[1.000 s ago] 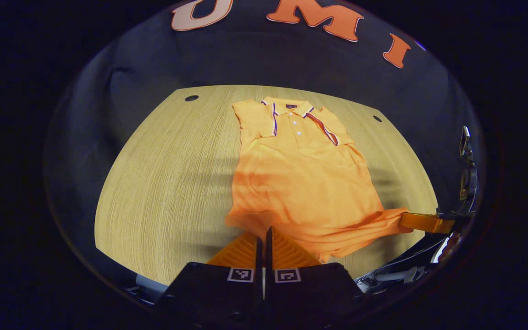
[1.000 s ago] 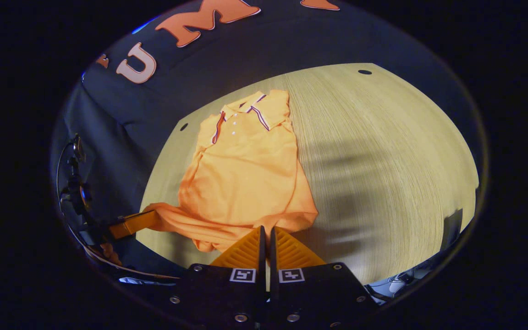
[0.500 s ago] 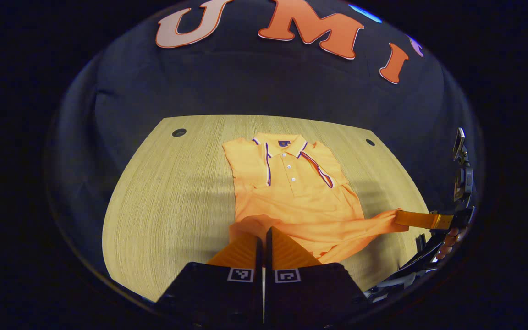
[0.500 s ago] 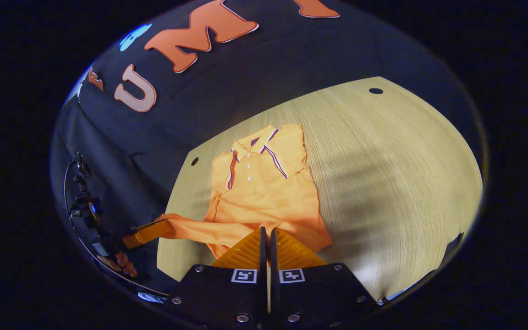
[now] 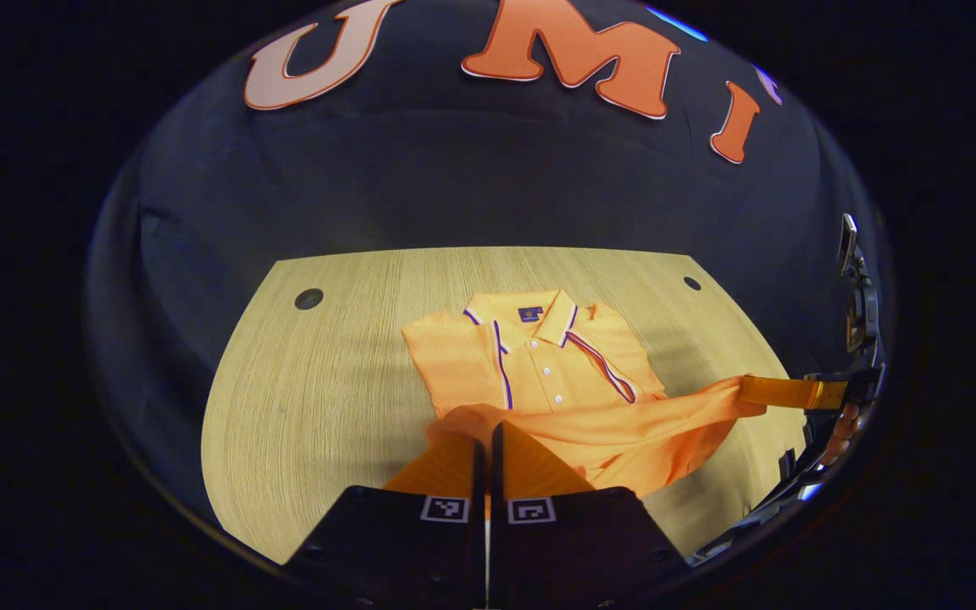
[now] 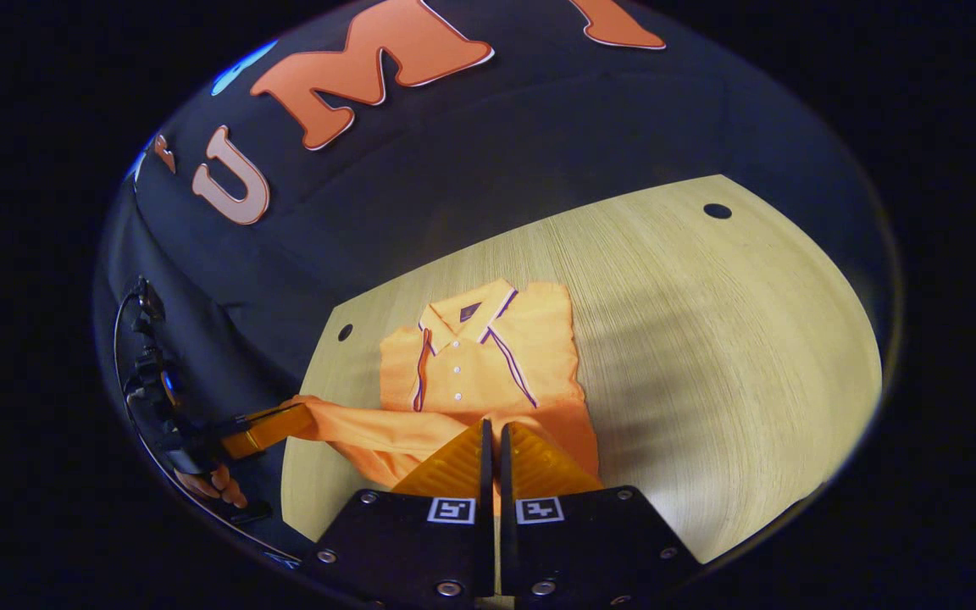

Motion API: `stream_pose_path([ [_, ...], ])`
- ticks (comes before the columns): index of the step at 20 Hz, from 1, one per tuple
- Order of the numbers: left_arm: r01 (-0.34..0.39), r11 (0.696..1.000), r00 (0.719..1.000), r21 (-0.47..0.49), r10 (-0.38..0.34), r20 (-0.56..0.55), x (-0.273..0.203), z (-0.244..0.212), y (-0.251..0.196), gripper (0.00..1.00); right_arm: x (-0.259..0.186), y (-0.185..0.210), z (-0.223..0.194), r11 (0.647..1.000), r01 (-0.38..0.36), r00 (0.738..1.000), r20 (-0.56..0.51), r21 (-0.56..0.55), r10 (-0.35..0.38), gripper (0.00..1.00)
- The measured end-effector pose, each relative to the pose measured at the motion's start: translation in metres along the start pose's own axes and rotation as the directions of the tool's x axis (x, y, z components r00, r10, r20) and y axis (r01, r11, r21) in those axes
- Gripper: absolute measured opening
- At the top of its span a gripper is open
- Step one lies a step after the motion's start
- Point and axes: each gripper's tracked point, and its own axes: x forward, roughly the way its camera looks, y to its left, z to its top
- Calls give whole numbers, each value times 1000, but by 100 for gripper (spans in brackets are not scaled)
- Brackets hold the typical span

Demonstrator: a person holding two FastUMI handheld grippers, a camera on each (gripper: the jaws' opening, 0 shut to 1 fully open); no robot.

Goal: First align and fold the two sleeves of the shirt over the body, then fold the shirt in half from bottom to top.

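Observation:
An orange polo shirt (image 5: 539, 364) lies on the wooden table (image 5: 318, 398), collar toward the far wall, with both sleeves folded over its chest. My left gripper (image 5: 486, 430) is shut on the left corner of the bottom hem, and my right gripper (image 6: 492, 428) is shut on the right corner. The hem is lifted and stretched between the two, hanging over the lower body of the shirt (image 6: 475, 364). In the left gripper view the right gripper (image 5: 746, 391) shows at the right edge with the hem in it. In the right gripper view the left gripper (image 6: 306, 417) holds the hem at the left.
Small round holes (image 5: 308, 298) (image 5: 691, 283) sit near the table's far corners. Bare wood lies to the left of the shirt in the left gripper view and to the right of the shirt (image 6: 734, 356) in the right gripper view. The black cloth wall stands behind the table.
Both grippers have carried the bottom hem up and forward toward the collar. More of the lower body is now covered by the lifted hem, and the collar looks nearer.

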Motion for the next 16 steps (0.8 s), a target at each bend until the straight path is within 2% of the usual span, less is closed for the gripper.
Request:
stream_pose_path([
  [6, 2, 1000, 1000, -31, -2, -9, 58, 43, 20, 2, 52, -1, 45, 999, 35, 999, -5, -6, -35, 4],
  [11, -14, 999, 999, -46, 12, -51, 116, 55, 37, 2, 110, -9, 63, 997, 69, 996, -51, 28, -68, 4],
  [16, -31, 998, 997, -49, 28, -67, 153, 57, 44, 2, 148, -18, 69, 994, 102, 991, -93, 34, -99, 4],
])
